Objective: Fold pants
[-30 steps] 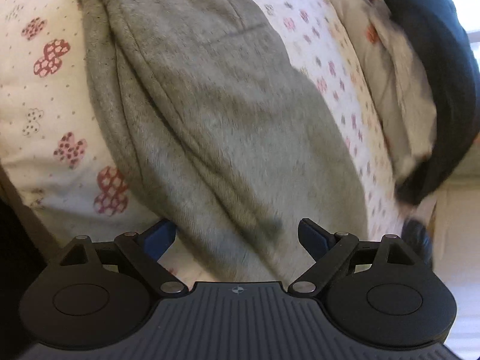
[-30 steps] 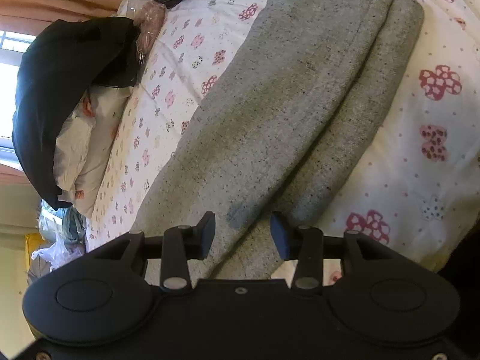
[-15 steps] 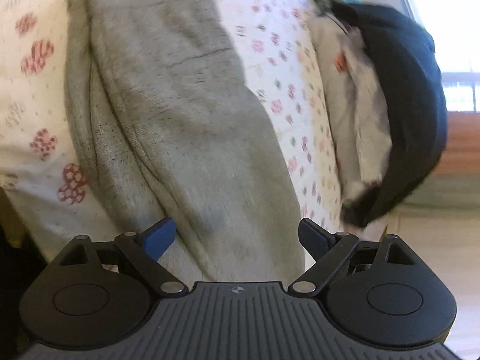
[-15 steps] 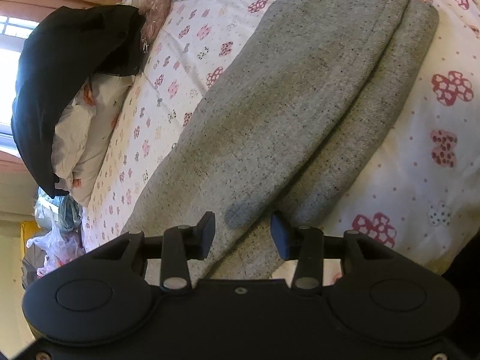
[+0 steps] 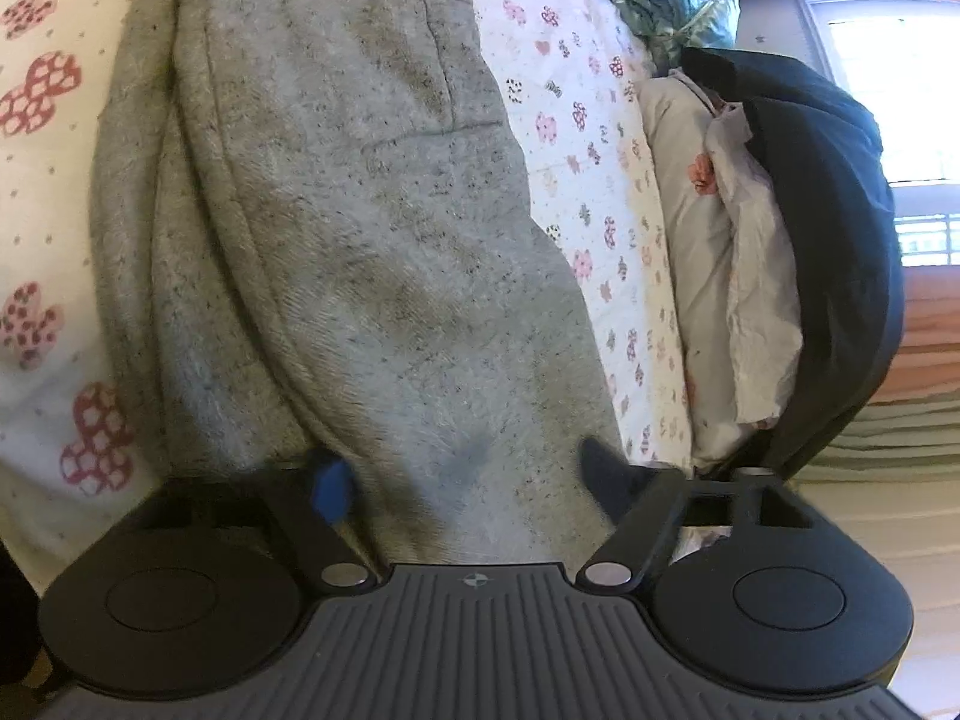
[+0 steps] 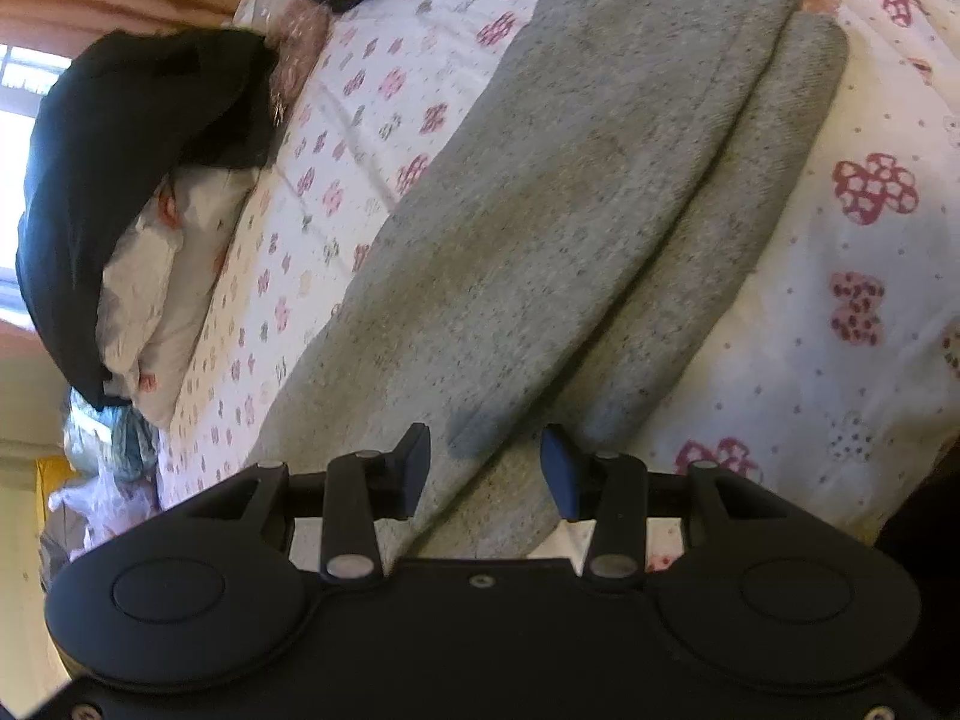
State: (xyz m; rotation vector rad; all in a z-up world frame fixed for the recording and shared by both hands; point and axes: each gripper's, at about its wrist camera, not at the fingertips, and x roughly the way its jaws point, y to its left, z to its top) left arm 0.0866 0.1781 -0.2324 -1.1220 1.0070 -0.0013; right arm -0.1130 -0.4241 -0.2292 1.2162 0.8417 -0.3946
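Note:
Grey sweatpants [image 5: 372,228] lie on a flowered bedsheet, one leg laid over the other, waistband and pocket seam at the far end in the left wrist view. My left gripper [image 5: 465,477] is open, its jaws on either side of the near part of the pants, just above the cloth. In the right wrist view the pants [image 6: 570,228] run away toward the leg cuffs. My right gripper [image 6: 485,471] is open over the near edge of the cloth, holding nothing.
The bedsheet [image 5: 36,192] is white with pink flowers. A black garment [image 5: 840,252] lies over a pale pillow [image 5: 708,276] at the bed's side; they also show in the right wrist view [image 6: 120,180]. Plastic bags [image 6: 102,468] lie beside the bed. A window [image 5: 900,90] is bright.
Both grippers have stayed open. The left gripper has swung and moved in over the pants, so the cloth now fills more of its view. The right view has shifted slightly.

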